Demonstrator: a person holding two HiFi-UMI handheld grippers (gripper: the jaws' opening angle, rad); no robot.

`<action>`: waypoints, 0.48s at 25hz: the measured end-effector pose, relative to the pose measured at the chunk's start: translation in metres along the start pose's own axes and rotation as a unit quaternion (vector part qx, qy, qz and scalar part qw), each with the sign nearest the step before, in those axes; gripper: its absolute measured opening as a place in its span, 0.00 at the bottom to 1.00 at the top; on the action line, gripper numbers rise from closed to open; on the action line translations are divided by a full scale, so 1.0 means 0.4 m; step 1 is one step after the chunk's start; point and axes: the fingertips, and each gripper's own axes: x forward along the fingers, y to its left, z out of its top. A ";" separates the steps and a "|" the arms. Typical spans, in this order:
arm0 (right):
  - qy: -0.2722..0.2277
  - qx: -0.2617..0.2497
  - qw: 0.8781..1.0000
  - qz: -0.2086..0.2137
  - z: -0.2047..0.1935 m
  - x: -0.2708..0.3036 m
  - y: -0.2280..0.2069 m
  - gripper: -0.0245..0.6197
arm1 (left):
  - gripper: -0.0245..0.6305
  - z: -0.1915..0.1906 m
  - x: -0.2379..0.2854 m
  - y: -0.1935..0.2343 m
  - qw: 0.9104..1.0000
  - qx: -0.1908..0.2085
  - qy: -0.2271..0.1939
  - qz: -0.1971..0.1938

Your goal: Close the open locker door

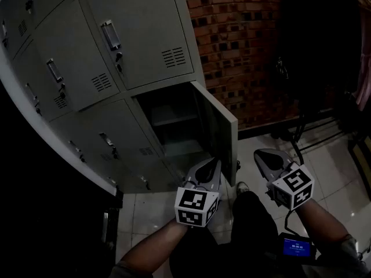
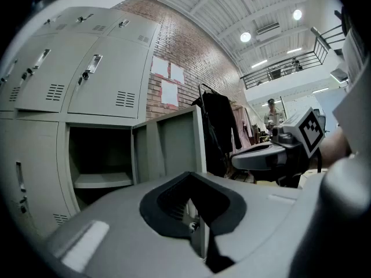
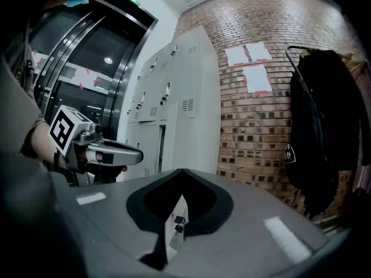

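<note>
The grey locker bank (image 1: 87, 68) fills the left of the head view. One lower compartment (image 1: 174, 126) stands open, and its door (image 1: 217, 129) swings out to the right, towards me. My left gripper (image 1: 206, 175) hovers just below the door's lower edge, jaws shut with nothing in them. The right gripper (image 1: 268, 160) is further right over the floor, clear of the door and also shut and empty. The left gripper view looks over the left gripper (image 2: 192, 178) at the open compartment (image 2: 98, 161), the door (image 2: 174, 146) and the right gripper (image 2: 255, 155). The right gripper view looks over the right gripper (image 3: 182, 174) at the left gripper (image 3: 136, 153).
A red brick wall (image 1: 237, 45) rises right of the lockers, with a black coat on a rack (image 3: 316, 132) beside it. Below are a pale tiled floor (image 1: 330, 172), my dark trouser leg and shoe (image 1: 243, 201), and a dark cabinet (image 1: 52, 213) at the left.
</note>
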 end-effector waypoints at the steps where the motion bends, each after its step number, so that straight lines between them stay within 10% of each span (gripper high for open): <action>1: 0.003 0.001 1.000 0.000 -0.006 0.004 -0.004 0.05 | 0.04 -0.001 0.003 0.002 1.000 -0.001 0.000 0.000; 12: 0.060 -0.002 0.995 0.083 -0.089 0.096 0.040 0.27 | 0.04 -0.044 0.039 0.030 1.000 -0.013 0.014 -0.002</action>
